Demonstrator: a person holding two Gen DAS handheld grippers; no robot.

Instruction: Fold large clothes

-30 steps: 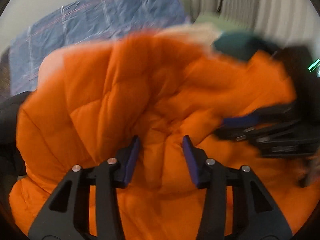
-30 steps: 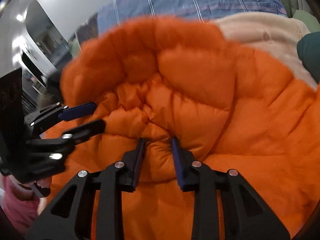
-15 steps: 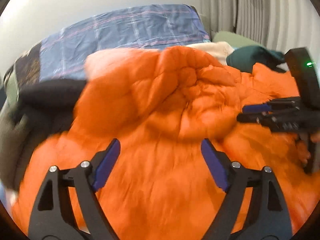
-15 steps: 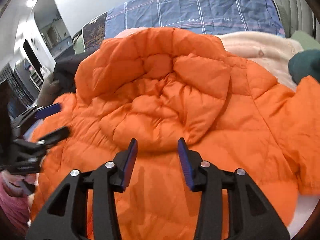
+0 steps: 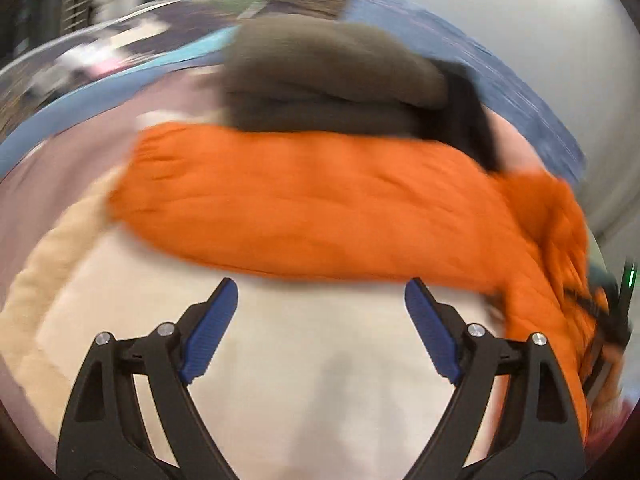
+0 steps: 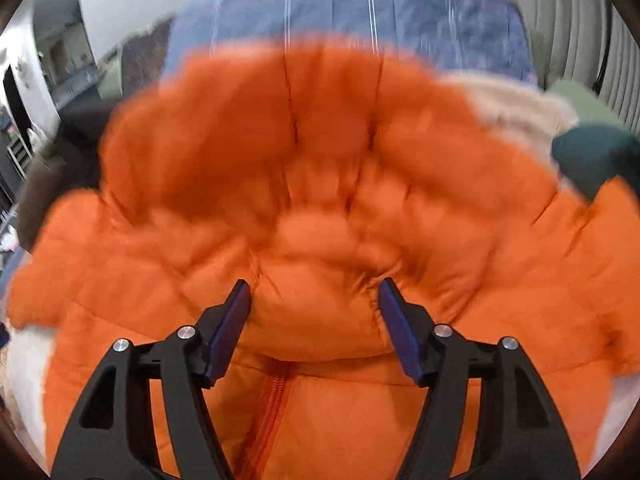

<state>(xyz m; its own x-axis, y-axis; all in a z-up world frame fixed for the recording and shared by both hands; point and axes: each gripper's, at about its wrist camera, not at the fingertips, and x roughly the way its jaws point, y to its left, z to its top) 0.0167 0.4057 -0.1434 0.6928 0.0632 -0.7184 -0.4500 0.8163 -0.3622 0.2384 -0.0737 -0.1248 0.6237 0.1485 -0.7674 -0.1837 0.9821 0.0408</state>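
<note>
An orange puffer jacket (image 6: 320, 184) lies front-up on the bed, its hood bunched at the collar and its zipper (image 6: 272, 396) running toward me. My right gripper (image 6: 314, 282) hovers at the collar, jaws opening; a puffed fold of the hood sits between the pads without being pinched. In the left wrist view one orange sleeve (image 5: 312, 208) stretches across the cream sheet (image 5: 320, 392). My left gripper (image 5: 320, 284) stands open just short of that sleeve, with only sheet between its fingers. Both views are motion-blurred.
A blue plaid blanket (image 6: 400, 12) covers the far side of the bed. A cream garment (image 6: 516, 108) and a dark green one (image 6: 592, 156) lie right of the jacket. Brown (image 5: 320, 80) and black (image 5: 468, 116) garments are piled beyond the sleeve.
Both grippers let go of the bunched hood fabric and opened. The left one swung far to the side, rolling, and now faces the sleeve; the right one shifted slightly at the collar.
</note>
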